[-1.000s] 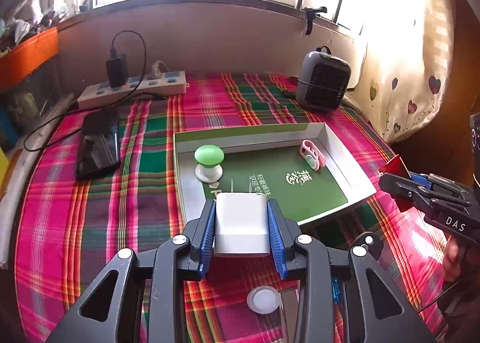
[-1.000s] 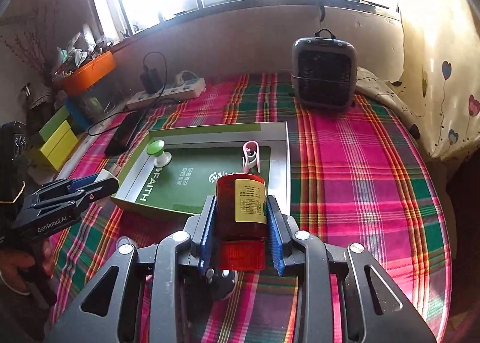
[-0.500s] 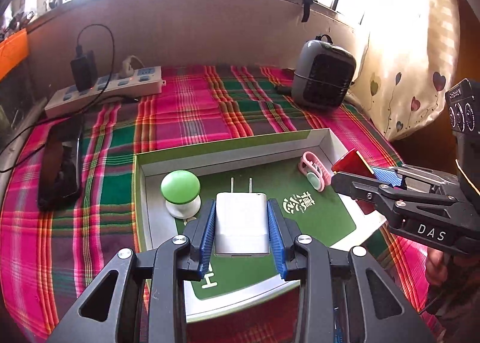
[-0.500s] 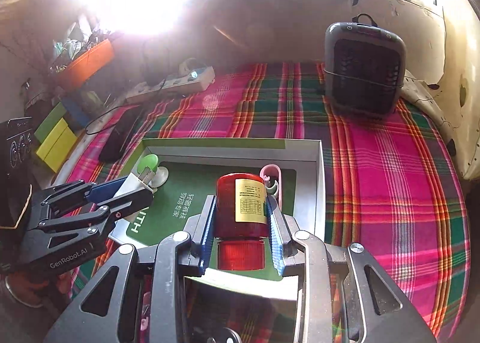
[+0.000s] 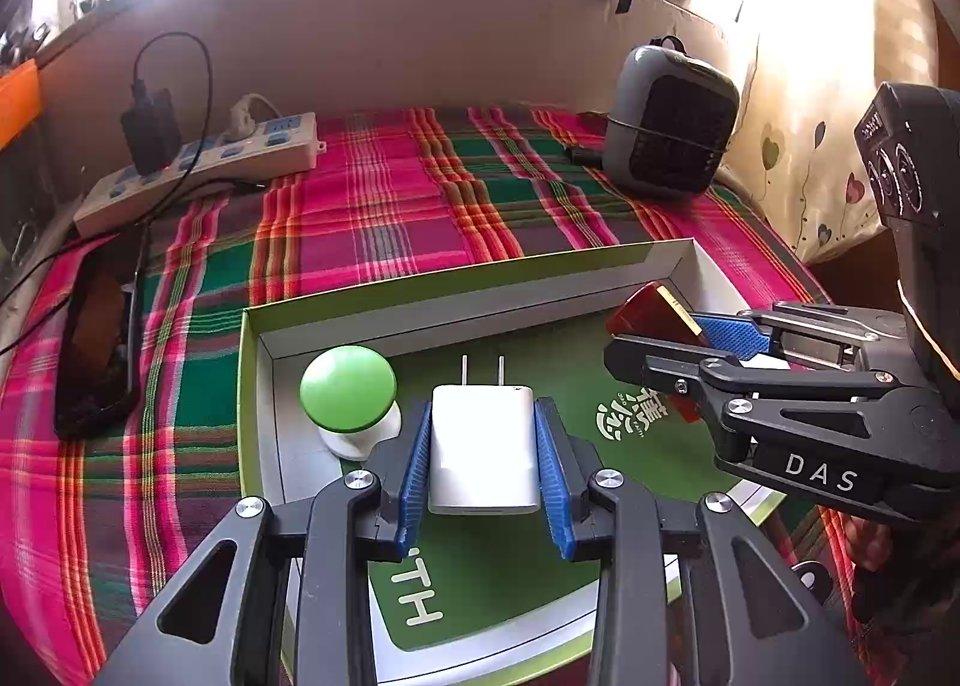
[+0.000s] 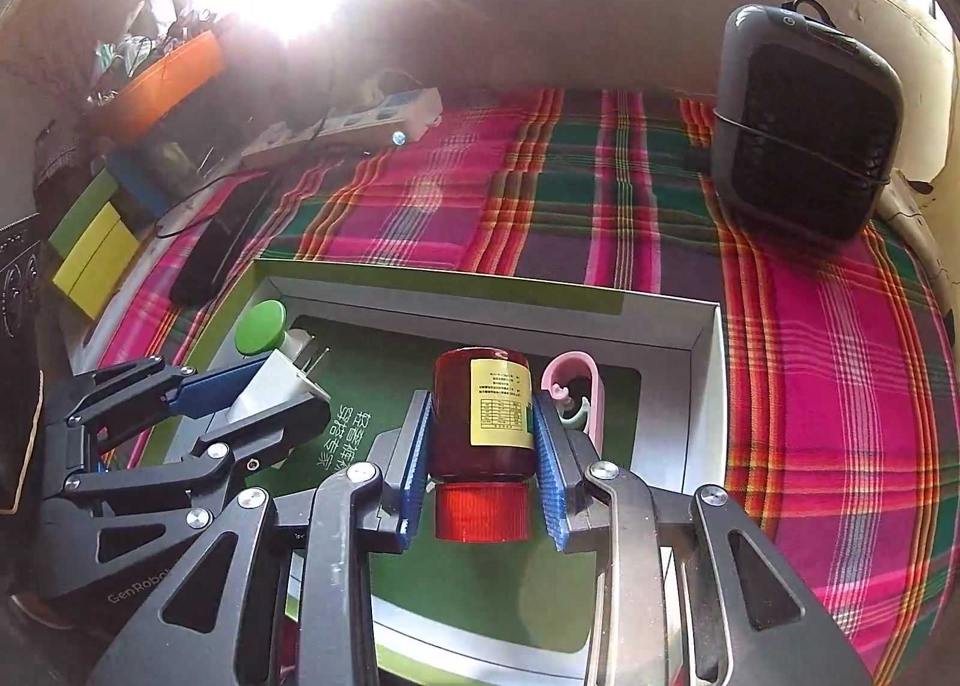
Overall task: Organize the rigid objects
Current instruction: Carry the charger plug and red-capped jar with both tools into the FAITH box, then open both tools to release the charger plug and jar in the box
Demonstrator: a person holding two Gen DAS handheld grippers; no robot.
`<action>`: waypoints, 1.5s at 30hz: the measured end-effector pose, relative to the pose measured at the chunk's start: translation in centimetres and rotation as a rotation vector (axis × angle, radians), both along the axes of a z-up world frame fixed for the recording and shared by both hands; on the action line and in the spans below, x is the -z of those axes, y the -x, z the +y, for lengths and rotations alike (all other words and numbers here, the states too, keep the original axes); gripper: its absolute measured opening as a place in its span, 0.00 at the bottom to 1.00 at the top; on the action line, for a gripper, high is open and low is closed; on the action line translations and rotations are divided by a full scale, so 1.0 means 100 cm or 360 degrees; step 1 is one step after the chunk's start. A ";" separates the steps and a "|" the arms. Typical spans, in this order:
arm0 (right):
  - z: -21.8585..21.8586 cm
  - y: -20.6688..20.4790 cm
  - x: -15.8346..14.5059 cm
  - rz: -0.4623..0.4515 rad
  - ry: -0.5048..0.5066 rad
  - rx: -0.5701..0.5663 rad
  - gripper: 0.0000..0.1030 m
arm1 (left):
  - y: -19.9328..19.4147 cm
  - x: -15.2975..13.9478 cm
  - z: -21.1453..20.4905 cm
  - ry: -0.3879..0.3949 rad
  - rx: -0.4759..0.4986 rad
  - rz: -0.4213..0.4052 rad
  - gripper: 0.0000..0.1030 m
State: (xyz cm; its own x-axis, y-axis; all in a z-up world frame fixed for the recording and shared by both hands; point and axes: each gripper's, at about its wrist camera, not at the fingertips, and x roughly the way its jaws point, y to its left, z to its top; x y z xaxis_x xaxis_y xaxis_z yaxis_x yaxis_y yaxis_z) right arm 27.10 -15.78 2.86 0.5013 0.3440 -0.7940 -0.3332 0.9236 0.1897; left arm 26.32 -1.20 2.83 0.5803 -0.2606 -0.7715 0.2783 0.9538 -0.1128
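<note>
Both grippers have moved forward and now hang over the green box [image 5: 258,326], which looks bigger and fills the lower half of each view. The left gripper [image 5: 483,446] squeezes a white wall charger [image 5: 483,452] tight, prongs pointing away, just right of the green mushroom toy [image 5: 349,395]. The right gripper [image 6: 483,458] squeezes a red bottle [image 6: 483,416] with a yellow label, beside the pink clip [image 6: 576,386] near the box's right wall. This looks like the putting-in step. Next, each thing probably needs lowering onto a bare bit of the box floor, then letting go.
</note>
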 end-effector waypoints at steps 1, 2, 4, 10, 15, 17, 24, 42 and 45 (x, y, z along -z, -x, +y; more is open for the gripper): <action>0.001 -0.001 0.000 -0.0003 0.0002 -0.0002 0.32 | 0.000 0.001 -0.001 -0.0011 0.0005 -0.0001 0.31; 0.002 -0.002 0.001 0.0004 -0.0003 -0.0004 0.32 | -0.001 0.002 -0.001 -0.0020 0.0000 -0.0001 0.31; 0.005 -0.003 0.002 0.0011 -0.0010 -0.0017 0.32 | -0.002 0.005 0.000 -0.0021 -0.0006 0.0008 0.31; 0.011 -0.008 0.010 0.0027 0.0028 -0.0029 0.32 | -0.004 0.010 0.001 -0.0033 -0.0016 0.0024 0.31; 0.011 -0.011 0.013 0.0026 0.0040 -0.0039 0.32 | -0.006 0.013 -0.001 -0.0041 -0.0016 0.0033 0.31; 0.012 -0.012 0.014 0.0026 0.0039 -0.0044 0.32 | -0.006 0.013 -0.002 -0.0039 -0.0016 0.0031 0.31; 0.012 -0.012 0.015 0.0007 0.0032 -0.0044 0.32 | -0.008 0.014 -0.001 -0.0035 -0.0026 0.0034 0.32; 0.002 -0.004 0.006 -0.0018 -0.0049 0.0035 0.43 | 0.003 0.003 0.001 -0.0027 -0.0043 0.0000 0.49; 0.001 0.002 0.001 -0.0042 -0.0044 0.0034 0.43 | 0.010 -0.002 0.004 -0.0031 -0.0065 -0.0018 0.49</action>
